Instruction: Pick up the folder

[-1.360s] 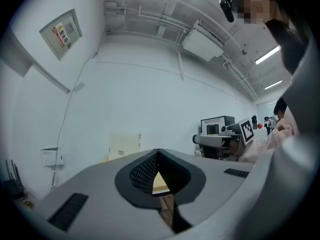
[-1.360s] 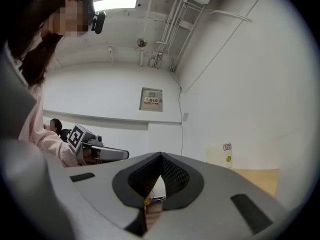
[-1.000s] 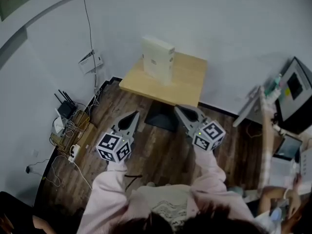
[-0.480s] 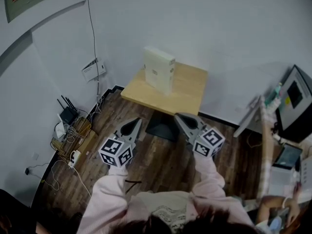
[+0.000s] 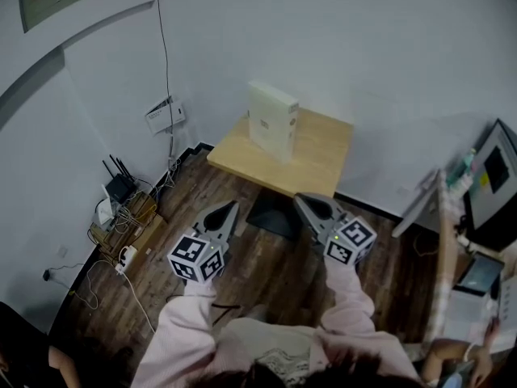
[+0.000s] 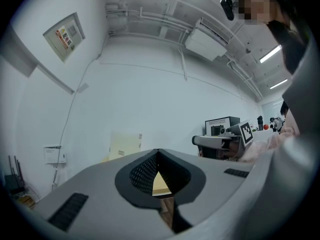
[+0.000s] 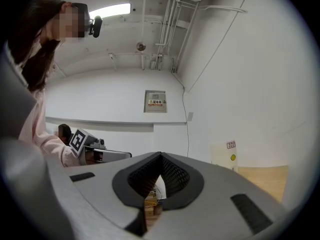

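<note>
Standing upright toward the back left corner of the small wooden worktop [image 5: 321,162], the pale folder [image 5: 273,120] sits close to the white wall. Nothing is touching it.

The person, in pink sleeves, holds both tools out roughly level over the dark wooden floor [image 5: 266,259], short of the worktop's near edge and well apart from the folder. The left tongs [image 5: 233,206] have their jaws pressed fully together with nothing between them. The right tongs [image 5: 300,200] are the same, clamped tight and empty. Each carries its cube of square markers near the hand.

From the left gripper view, the folder shows as a light rectangle just above and left of the closed tips. From the right gripper view it stands off to the right, with a small label and a yellow dot on its narrow side.

A router [image 5: 119,187] and a tangle of cables [image 5: 121,226] lie on the floor by the left wall. A monitor [image 5: 496,173] stands at the far right.
</note>
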`<state>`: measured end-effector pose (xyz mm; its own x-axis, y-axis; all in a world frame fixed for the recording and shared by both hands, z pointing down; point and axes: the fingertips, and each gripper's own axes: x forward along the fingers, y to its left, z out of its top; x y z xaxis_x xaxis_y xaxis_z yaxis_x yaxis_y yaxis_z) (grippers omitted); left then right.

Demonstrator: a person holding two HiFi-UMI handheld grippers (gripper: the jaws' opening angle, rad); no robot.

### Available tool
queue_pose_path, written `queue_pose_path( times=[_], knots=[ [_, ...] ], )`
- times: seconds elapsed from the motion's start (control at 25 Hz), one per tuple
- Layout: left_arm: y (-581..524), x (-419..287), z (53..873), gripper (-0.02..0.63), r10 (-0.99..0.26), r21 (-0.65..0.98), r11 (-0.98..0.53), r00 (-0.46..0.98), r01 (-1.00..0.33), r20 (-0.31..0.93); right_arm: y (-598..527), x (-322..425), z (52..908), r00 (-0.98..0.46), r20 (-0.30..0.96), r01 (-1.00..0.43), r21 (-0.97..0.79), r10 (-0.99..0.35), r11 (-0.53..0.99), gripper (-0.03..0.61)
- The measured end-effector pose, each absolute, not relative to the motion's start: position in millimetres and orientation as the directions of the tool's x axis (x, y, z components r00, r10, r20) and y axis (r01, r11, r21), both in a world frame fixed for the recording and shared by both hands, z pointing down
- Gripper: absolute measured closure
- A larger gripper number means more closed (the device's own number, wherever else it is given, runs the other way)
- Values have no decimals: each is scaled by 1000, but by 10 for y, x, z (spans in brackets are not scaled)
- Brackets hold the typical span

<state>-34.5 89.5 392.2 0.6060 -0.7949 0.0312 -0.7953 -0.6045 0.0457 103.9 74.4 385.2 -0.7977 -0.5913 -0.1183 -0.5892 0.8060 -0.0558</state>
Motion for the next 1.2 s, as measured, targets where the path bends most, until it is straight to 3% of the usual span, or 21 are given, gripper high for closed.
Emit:
queue_pose_path(
  times=[1.2],
  knots=[
    [-581, -681, 4197, 614, -747, 106, -652, 660, -751, 77, -639, 685, 4217, -757, -28, -648, -95, -653, 755, 588]
  ],
)
